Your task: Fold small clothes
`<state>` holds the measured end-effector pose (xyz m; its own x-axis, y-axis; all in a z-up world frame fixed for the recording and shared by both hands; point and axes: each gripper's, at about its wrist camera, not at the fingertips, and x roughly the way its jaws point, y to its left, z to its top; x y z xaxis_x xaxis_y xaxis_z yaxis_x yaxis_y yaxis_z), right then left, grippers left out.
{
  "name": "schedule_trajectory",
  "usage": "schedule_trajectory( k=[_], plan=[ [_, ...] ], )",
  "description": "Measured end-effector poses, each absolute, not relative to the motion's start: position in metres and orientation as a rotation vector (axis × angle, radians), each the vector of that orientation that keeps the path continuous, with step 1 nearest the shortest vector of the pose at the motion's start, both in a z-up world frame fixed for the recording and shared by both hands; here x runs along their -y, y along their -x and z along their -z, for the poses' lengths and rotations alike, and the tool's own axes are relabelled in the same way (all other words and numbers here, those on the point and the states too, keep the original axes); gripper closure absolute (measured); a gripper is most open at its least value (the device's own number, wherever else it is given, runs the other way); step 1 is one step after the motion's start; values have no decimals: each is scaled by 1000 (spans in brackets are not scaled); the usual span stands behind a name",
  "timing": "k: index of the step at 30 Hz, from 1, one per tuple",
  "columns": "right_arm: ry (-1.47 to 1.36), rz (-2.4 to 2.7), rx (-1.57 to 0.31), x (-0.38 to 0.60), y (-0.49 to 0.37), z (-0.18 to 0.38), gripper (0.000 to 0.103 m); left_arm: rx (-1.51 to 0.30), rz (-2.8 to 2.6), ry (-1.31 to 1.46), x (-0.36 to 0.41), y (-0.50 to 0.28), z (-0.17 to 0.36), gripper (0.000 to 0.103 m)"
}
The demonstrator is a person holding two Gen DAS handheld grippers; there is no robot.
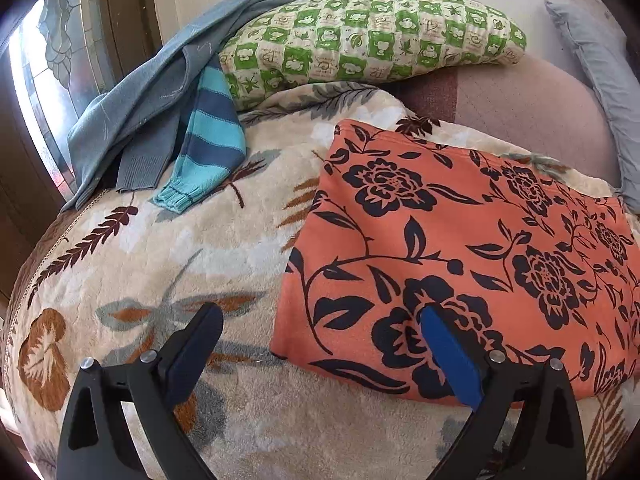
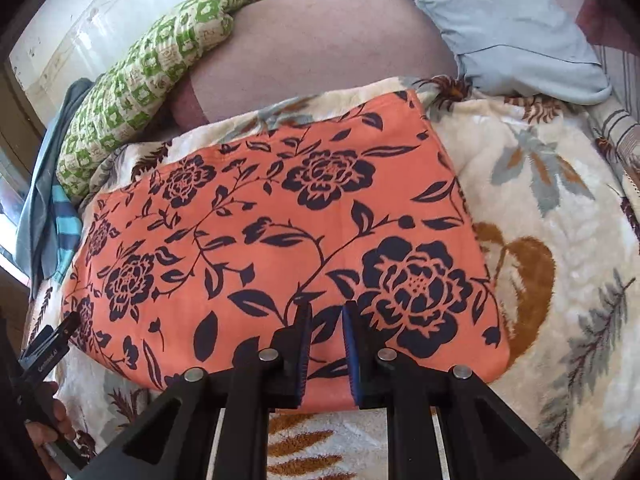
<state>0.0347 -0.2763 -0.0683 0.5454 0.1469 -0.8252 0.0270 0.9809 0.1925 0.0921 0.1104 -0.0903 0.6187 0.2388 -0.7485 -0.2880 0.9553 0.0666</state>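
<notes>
I am seeing the orange floral garment (image 2: 280, 216) lying as smooth, matt cloth on a thick, fuzzy fleece blanket (image 1: 160, 264). At the far left, a ribbed knit striped sleeve (image 1: 208, 152) is resting beside a matt grey-blue knit (image 1: 132, 112). The green checked pillow (image 1: 372, 36) is looking like crinkled cotton. My left tool (image 1: 320, 320) is showing matt black plastic with shiny metal pins.

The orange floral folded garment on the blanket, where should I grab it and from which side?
Judging by its pose, take the orange floral folded garment at its near left corner, coming from the left over the fleece blanket. That edge lies free there, between the open left gripper's fingers.
</notes>
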Motion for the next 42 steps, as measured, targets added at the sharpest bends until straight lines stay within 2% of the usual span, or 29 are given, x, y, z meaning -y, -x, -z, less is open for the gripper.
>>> schedule_trajectory(
  k=[6,14,42],
  plan=[
    [-205,-38,-1070,284,-46,96,84,-864,-293,53,-109,-98,105,3],
    [-85,2,-1041,268,-46,98,84,-889,-270,102,-113,-107,116,2],
    [-104,-1,-1030,269,-46,98,84,-871,-274,153,-117,-102,120,0]
  ],
)
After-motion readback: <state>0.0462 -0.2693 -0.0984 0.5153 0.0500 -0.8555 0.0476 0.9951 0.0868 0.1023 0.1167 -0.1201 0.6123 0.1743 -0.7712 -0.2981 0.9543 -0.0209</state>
